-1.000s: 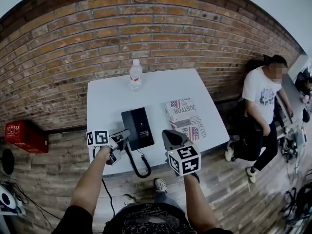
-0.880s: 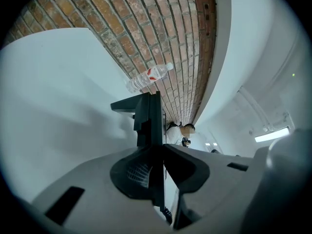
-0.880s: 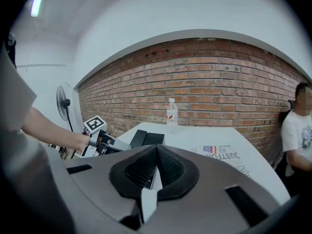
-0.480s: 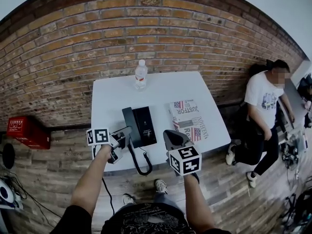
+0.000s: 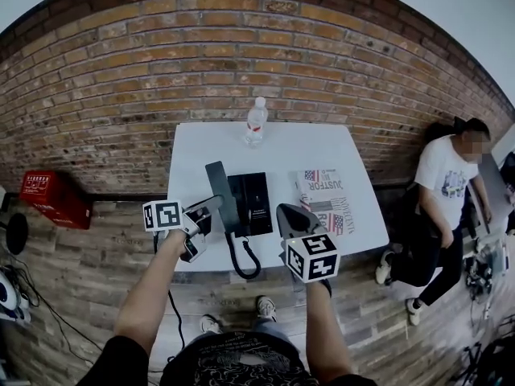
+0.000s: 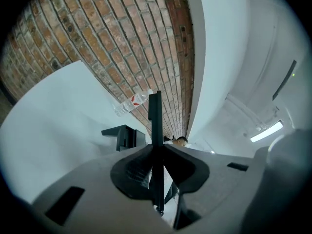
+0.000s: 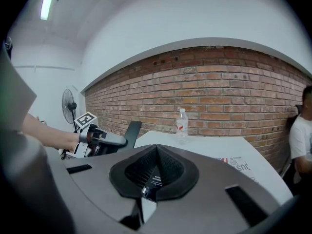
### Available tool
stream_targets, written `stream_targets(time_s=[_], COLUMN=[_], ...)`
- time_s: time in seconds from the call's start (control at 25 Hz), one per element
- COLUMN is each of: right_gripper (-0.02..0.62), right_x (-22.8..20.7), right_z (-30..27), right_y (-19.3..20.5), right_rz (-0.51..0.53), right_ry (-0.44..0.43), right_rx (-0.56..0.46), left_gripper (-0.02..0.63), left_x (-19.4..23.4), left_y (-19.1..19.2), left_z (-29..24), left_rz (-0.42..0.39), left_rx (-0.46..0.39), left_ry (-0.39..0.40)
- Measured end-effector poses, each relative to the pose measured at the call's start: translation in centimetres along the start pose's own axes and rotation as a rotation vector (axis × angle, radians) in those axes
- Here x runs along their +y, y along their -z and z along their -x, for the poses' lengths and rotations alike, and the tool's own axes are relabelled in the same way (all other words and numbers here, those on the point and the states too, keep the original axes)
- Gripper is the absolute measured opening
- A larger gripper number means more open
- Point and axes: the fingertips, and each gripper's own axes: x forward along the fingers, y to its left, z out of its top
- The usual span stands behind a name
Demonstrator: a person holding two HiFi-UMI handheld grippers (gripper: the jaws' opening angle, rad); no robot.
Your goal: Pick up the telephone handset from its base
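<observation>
The black telephone handset point(image 5: 219, 193) is held up off its base point(image 5: 253, 203), and my left gripper point(image 5: 210, 208) is shut on its lower part. In the left gripper view the handset point(image 6: 155, 126) shows edge-on as a thin upright bar pinched between the pads, with the base point(image 6: 124, 136) on the white table point(image 6: 53, 116) behind it. A coiled black cord point(image 5: 242, 260) hangs from the handset over the table's front edge. My right gripper point(image 5: 289, 215) hovers shut and holding nothing by the base's front right corner. From the right gripper view, the left gripper point(image 7: 106, 139) and handset point(image 7: 131, 132) are at the left.
A clear water bottle point(image 5: 256, 122) stands at the back of the white table point(image 5: 306, 151). A printed paper point(image 5: 325, 200) lies right of the base. A person point(image 5: 447, 191) sits at the right. A red box point(image 5: 51, 197) lies on the floor at the left, below the brick wall.
My left gripper has risen with the handset, which now stands tilted above the base's left side. The right gripper has shifted slightly.
</observation>
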Motion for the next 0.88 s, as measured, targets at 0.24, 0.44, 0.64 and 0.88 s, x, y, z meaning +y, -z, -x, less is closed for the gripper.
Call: stream_targets(time_s=[0.24, 0.44, 0.64, 0.88], right_gripper=[0.000, 0.000, 0.000, 0.000], right_x=[2.3, 4.1, 6.1, 8.3], right_z=[-0.9, -1.4, -1.9, -2.6], right_y=[-2.0, -3.1, -4.3, -5.4], right_rz=[0.014, 0.026, 0.030, 0.033], right_ry=[-0.022, -0.051, -0.073, -0.090], right_rx=[-0.041, -0.069, -0.093, -0.128], left_gripper=[0.072, 0.072, 0.072, 0.072], left_x=[-1.8, -3.7, -5.1, -6.6], left_y=[-2.4, -4.2, -5.7, -7.6], left_z=[3.8, 7.0, 10.3, 14.7], left_rz=[-0.056, -0.102, -0.158, -0.228], left_rx=[-0.068, -0.139, -0.194, -0.292], left_ry=[-0.010, -0.018, -0.046, -0.104])
